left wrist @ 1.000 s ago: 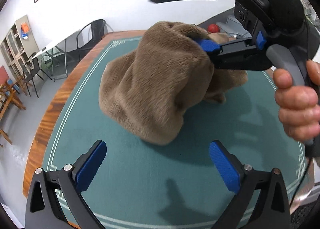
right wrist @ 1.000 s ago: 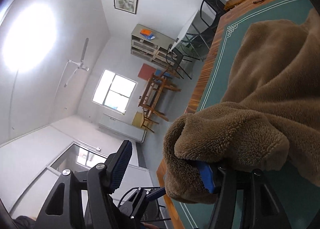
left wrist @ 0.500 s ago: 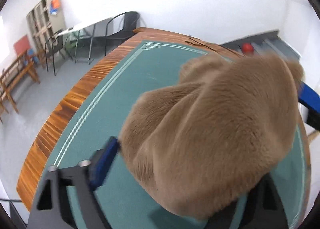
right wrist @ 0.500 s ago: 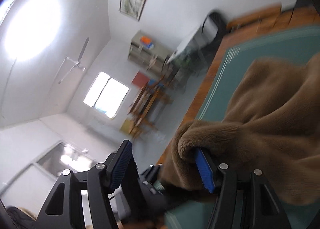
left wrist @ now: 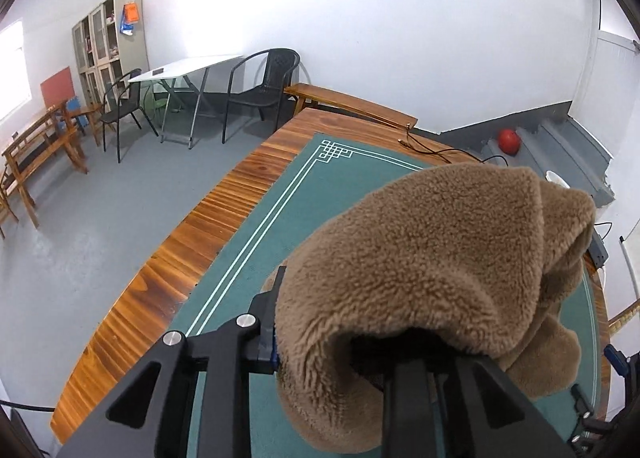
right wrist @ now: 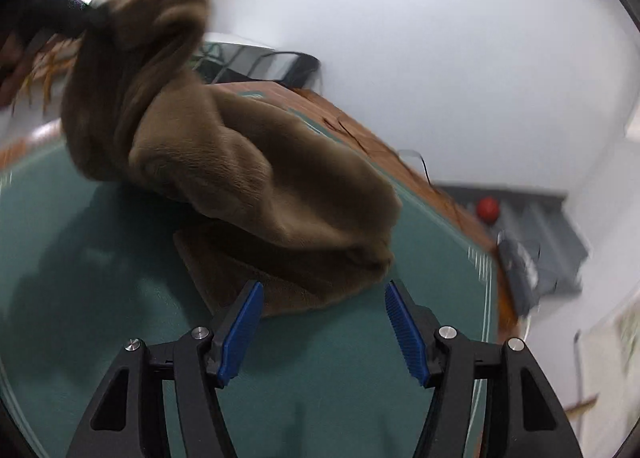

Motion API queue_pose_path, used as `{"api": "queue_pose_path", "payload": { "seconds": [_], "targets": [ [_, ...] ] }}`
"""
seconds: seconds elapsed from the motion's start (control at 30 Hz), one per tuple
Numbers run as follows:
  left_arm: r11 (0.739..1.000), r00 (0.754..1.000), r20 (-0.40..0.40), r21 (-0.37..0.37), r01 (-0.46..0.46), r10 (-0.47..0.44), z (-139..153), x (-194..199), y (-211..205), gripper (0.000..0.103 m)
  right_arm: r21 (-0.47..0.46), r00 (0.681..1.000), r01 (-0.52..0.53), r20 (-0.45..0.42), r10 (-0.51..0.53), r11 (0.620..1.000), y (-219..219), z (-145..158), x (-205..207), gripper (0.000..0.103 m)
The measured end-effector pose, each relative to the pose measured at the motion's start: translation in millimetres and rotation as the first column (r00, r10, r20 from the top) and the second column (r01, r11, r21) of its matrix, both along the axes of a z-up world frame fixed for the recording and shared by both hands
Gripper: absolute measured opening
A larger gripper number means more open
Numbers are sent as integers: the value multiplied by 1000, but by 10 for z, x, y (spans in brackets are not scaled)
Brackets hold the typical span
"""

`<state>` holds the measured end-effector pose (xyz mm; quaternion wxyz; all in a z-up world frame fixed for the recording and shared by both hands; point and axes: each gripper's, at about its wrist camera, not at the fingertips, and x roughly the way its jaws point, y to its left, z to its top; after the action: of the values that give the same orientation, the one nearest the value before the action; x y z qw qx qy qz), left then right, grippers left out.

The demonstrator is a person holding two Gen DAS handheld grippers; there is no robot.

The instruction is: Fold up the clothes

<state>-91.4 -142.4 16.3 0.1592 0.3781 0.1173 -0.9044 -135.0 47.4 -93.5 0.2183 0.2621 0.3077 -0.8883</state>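
White walls and a grey floor surround the wooden table [left wrist: 192, 242], which carries a green mat [left wrist: 280, 226] with a white border line. Black chairs [left wrist: 264, 86] and a white folding table [left wrist: 188, 66] stand well behind it. On the mat lies the brown fleece garment [right wrist: 256, 186], bunched, with one end raised off the surface and its lower part resting on the mat. That raised end is clamped in the left gripper [left wrist: 360, 354], whose fingers are largely covered by pile. The right gripper [right wrist: 322, 322] hangs just in front of the garment's near edge, jaws wide and holding nothing. Judged by its drape, the fleece is soft, thick, light and non-fragile; it sags and bunches readily. Hold is best taken at a hem edge or corner, pinching one layer only.
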Motion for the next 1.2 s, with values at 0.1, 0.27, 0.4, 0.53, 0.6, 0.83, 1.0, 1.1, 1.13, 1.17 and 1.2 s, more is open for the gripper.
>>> {"api": "queue_pose_path", "payload": {
  "seconds": [0.1, 0.27, 0.4, 0.53, 0.6, 0.83, 1.0, 1.1, 1.13, 1.17, 1.2],
  "targets": [
    [1000, 1000, 7, 10, 0, 0, -25, -17, -20, 27, 76, 992, -91, -80, 97, 993, -91, 86, 184, 65],
    [1000, 1000, 13, 18, 9, -10, -56, 5, -67, 30, 146, 966, -214, -113, 232, 966, -381, 18, 164, 65],
    [999, 1000, 16, 35, 19, -20, -79, 41, -138, 30, 47, 986, -161, -34, 163, 986, -429, 138, -153, 7],
    [998, 999, 14, 43, 50, -50, -101, 118, -151, 31, -254, 999, -41, 19, 47, 966, -43, 721, -391, 7],
    [995, 997, 5, 60, 77, -77, -102, 170, -126, 32, -384, 1000, -4, -23, -6, 923, 239, 1186, -368, 7],
    [972, 980, -56, 126, 198, -192, -18, 361, 116, 47, -570, 967, -34, -228, -118, 821, 1079, 2784, 233, 7],
    [961, 964, -115, 117, 251, -238, 132, 557, 346, 82, -586, 915, -96, -369, -160, 805, 1353, 3502, 655, 7],
    [956, 958, -129, 114, 271, -256, 216, 630, 473, 82, -597, 887, -128, -426, -177, 792, 1429, 3865, 888, 7],
    [953, 956, -133, 118, 278, -262, 245, 654, 514, 83, -598, 876, -139, -445, -183, 790, 1437, 3954, 976, 7],
    [951, 953, -140, 122, 285, -267, 274, 676, 532, 83, -596, 863, -152, -468, -188, 788, 1442, 4052, 1069, 7],
    [947, 949, -153, 126, 294, -274, 330, 698, 543, 83, -592, 847, -169, -497, -191, 788, 1442, 4168, 1171, 7]
  ]
}}
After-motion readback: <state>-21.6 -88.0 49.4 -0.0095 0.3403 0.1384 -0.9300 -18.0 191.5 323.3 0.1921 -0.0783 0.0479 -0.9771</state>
